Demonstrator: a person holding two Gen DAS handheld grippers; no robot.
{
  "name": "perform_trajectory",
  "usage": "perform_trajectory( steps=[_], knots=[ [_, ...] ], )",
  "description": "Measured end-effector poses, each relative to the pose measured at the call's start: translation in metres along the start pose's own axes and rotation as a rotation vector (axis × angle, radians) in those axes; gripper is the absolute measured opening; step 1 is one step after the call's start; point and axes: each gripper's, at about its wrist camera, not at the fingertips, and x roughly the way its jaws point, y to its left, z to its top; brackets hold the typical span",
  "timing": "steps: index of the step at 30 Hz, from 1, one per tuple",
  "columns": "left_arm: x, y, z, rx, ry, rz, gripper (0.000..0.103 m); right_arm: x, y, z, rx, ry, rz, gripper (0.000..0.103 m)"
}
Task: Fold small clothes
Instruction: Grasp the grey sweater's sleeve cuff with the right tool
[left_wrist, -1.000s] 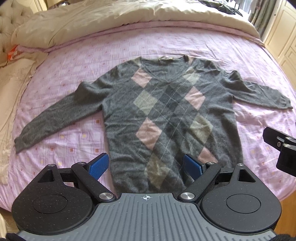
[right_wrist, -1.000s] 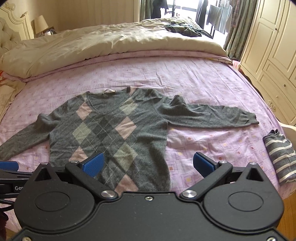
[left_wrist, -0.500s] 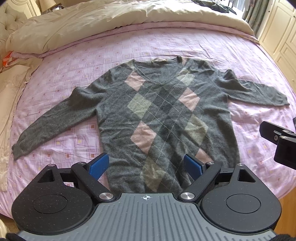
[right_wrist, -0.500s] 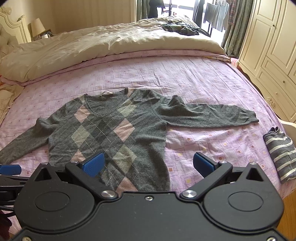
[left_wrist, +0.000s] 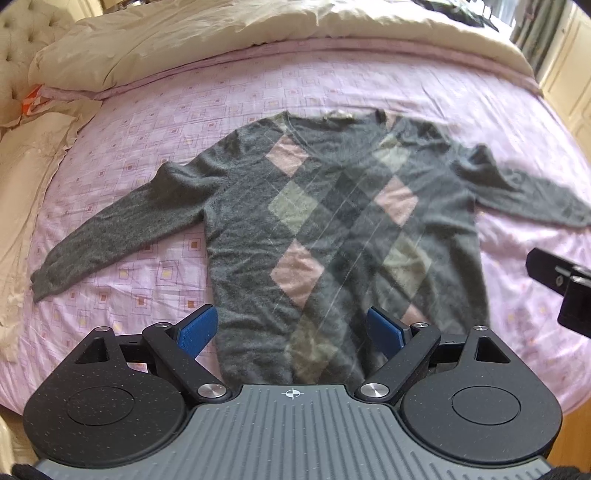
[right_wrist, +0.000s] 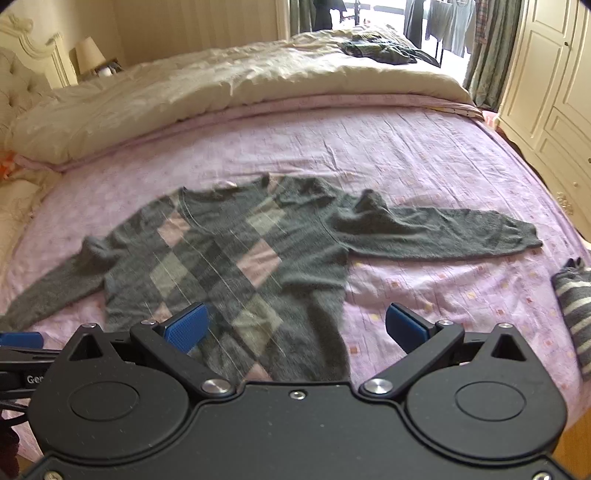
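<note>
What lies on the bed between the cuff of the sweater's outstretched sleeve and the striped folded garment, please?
Only bare pink sheet: the right wrist view shows nothing between the sweater cuff and the striped garment.

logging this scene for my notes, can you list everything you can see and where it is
sweater: 1, grey with pink and pale diamonds, spread flat on the sheet, sleeves out
sheet: 1, pink with small squares, covering the bed
duvet: 1, cream, bunched along the far side
dark clothes: a heap, on the duvet's far end
striped garment: 1, grey and white, folded at the bed's right edge
lamp: 1, cream shade, far left
wardrobe: 1, cream, right
left tool: open, over the sweater's hem
right tool: open, over the hem's right part
</note>
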Motion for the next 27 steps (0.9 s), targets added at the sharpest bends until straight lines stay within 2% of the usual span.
perform_trajectory(
  steps=[3, 5, 8, 10, 11, 16, 19, 22, 27],
  knots=[
    [-0.012, 0.007, 0.004, -0.099, -0.101, -0.051, 0.087, 0.003, -0.02, 0.005, 0.048, -0.06, 0.114, 0.102],
    [-0.019, 0.01, 0.006, -0.149, -0.183, -0.085, 0.087, 0.013, -0.038, 0.008, 0.068, -0.065, 0.18, 0.102],
    [-0.017, 0.011, 0.012, -0.189, -0.257, -0.181, 0.087, 0.04, -0.065, 0.012, 0.103, -0.009, 0.175, 0.102],
    [-0.009, 0.01, 0.017, -0.223, -0.247, -0.237, 0.087, 0.057, -0.09, 0.011, 0.142, 0.015, 0.156, 0.102],
    [-0.005, 0.007, 0.019, -0.233, -0.229, -0.236, 0.087, 0.067, -0.104, 0.01, 0.168, 0.027, 0.149, 0.102],
    [0.017, -0.012, 0.023, -0.167, -0.164, -0.095, 0.087, 0.113, -0.188, 0.009, 0.34, 0.089, 0.085, 0.102],
    [0.027, -0.02, 0.023, -0.144, -0.125, -0.018, 0.087, 0.138, -0.238, 0.013, 0.4, 0.112, 0.029, 0.102],
    [0.033, -0.025, 0.024, -0.146, -0.091, 0.033, 0.087, 0.159, -0.285, 0.021, 0.437, 0.12, -0.023, 0.102],
    [0.04, -0.038, 0.03, -0.141, -0.053, 0.072, 0.087, 0.186, -0.356, 0.032, 0.53, 0.112, -0.079, 0.102]
  ],
)
